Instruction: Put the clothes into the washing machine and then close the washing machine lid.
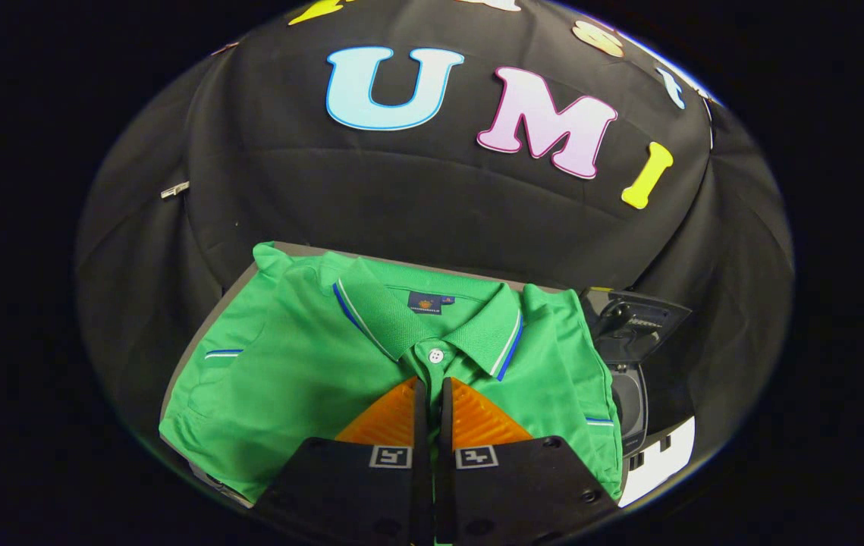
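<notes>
While the green polo shirt [303, 379] covers the table [204, 326], the tool [432, 387] pinches its placket.

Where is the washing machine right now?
In the gripper view the washing machine sits with its lid up on the right of the folded green polo shirt, beyond the gripper, whose fingers are nearly closed over the shirt's placket.

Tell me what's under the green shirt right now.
The green shirt lies spread flat on a table; only a grey strip of its far edge shows. Anything beneath the cloth is covered. The tongs are nearly closed, pinching the shirt's front below the collar.
</notes>
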The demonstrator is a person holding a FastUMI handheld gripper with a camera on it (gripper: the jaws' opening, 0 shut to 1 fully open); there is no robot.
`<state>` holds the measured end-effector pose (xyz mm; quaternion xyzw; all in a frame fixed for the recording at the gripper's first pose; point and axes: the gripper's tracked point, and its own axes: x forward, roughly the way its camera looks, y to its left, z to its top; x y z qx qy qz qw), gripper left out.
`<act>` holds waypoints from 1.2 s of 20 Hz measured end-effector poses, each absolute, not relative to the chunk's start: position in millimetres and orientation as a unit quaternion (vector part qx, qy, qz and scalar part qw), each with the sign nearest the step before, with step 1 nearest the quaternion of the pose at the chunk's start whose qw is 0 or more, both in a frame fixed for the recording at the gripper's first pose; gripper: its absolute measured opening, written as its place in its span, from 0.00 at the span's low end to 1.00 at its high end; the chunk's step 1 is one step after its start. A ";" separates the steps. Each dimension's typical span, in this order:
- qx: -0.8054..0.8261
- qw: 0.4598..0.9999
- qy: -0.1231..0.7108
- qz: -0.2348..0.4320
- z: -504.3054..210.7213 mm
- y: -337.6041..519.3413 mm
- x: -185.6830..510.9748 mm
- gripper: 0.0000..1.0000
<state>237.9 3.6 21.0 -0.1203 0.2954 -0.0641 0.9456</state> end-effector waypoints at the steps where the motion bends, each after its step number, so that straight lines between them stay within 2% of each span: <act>1: -0.116 0.949 0.287 -0.065 25.6 4.8 237.7 0.06; 10: -0.125 0.967 0.210 -0.077 74.0 13.5 220.7 0.06; 17: -0.130 0.980 0.140 -0.062 115.3 27.9 209.8 0.06; 24: -0.166 0.980 0.069 -0.082 152.7 24.6 196.8 0.06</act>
